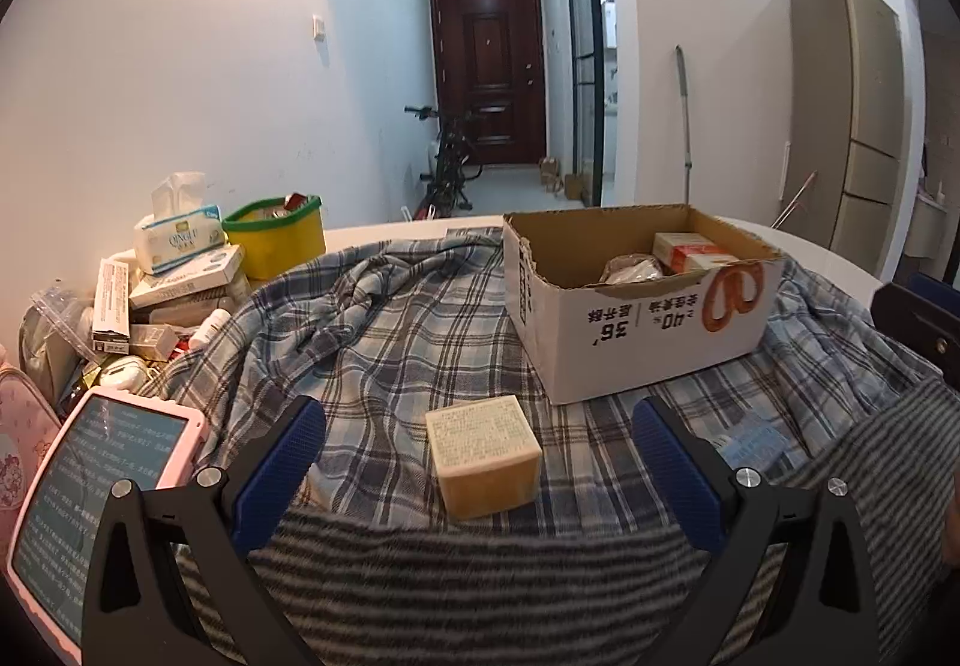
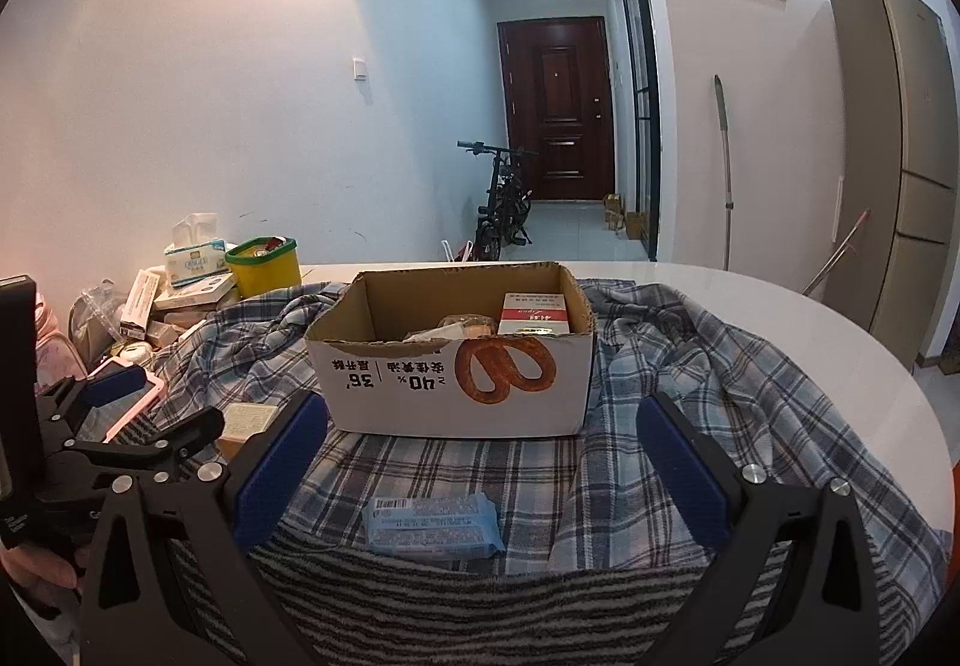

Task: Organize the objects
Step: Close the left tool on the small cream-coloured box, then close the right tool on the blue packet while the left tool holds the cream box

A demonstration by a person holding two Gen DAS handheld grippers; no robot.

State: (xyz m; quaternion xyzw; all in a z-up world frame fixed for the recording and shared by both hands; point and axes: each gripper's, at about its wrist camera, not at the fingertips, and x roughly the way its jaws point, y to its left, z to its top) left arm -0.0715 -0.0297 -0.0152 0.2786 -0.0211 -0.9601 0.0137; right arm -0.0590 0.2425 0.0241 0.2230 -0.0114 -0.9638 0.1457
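On my far left a pink tablet lies at the table edge, beside a heap of small packages with a tissue pack and a yellow tub behind them. My left gripper hangs with its jaws wide apart, and a tan cube-shaped box sits upright on the plaid cloth between its blue pads, touching neither one. Further right stands the open cardboard box with the pretzel print, already holding a red-and-white carton and a wrapped item. My right gripper is also spread open, and a flat blue packet lies on the cloth between its fingers, near the striped towel, just in front of the cardboard box.
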